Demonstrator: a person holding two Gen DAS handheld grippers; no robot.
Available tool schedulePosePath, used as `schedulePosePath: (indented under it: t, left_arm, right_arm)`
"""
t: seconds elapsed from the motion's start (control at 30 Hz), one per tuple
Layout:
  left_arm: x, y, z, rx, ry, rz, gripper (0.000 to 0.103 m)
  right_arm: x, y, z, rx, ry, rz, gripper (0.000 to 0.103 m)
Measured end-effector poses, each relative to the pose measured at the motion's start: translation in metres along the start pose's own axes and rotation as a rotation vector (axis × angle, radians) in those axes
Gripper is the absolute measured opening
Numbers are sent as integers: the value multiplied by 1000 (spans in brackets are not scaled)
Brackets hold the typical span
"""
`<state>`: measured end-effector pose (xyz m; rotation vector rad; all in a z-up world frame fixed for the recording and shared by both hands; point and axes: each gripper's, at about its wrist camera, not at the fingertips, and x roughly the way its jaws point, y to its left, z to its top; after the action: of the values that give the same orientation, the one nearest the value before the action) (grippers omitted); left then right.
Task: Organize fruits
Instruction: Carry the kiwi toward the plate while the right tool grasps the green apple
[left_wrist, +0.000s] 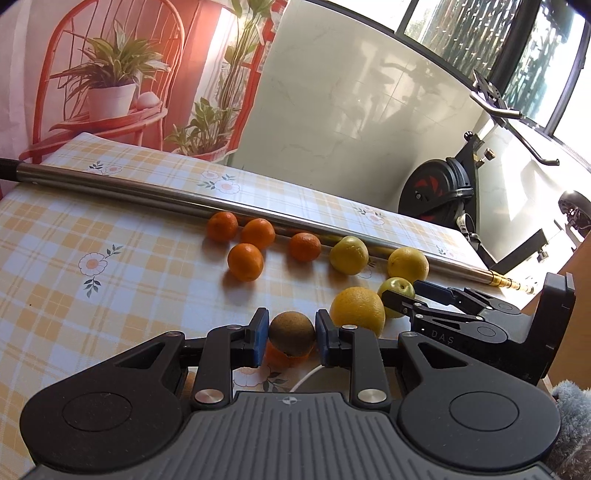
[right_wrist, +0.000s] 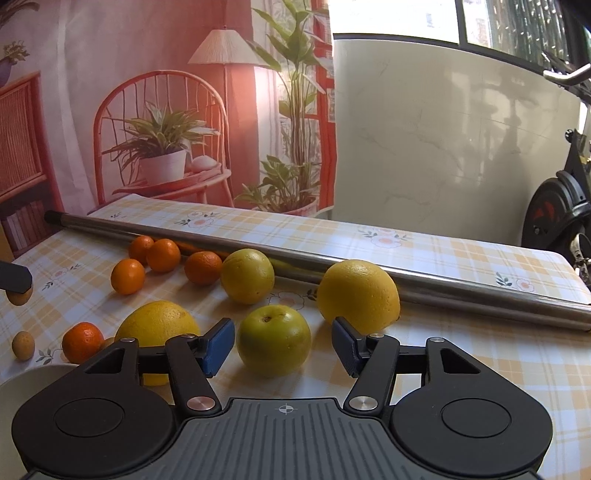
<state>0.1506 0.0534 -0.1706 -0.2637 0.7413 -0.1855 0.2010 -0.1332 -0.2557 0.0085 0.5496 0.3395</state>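
Brown kiwi (left_wrist: 291, 334) clamped in left tongs (left_wrist: 291, 338), right tongs (right_wrist: 283, 347) straddling green apple (right_wrist: 273, 340)

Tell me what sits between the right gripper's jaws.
A green apple sits between the right gripper's open jaws, resting on the checked tablecloth, with a gap on each side. The right wrist view shows it.

This is a room in a home. An exercise bike (left_wrist: 447, 192) stands by a tiled wall (left_wrist: 351, 92) under a window (left_wrist: 480, 33), a printed backdrop (right_wrist: 166, 110) of chair and potted plants hangs behind, and a checked floral cloth (right_wrist: 461, 369) covers the worktop.
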Motion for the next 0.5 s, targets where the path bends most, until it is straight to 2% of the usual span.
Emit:
schedulePosePath:
  t: [0.27, 0.5]
  left_arm:
    - [3, -9, -11, 33, 23, -3, 29]
    - [2, -13, -15, 53, 39, -9, 29]
  right_arm:
    - [18, 6, -2, -4, 41, -13, 54]
    - [20, 6, -10, 11, 64, -11, 45]
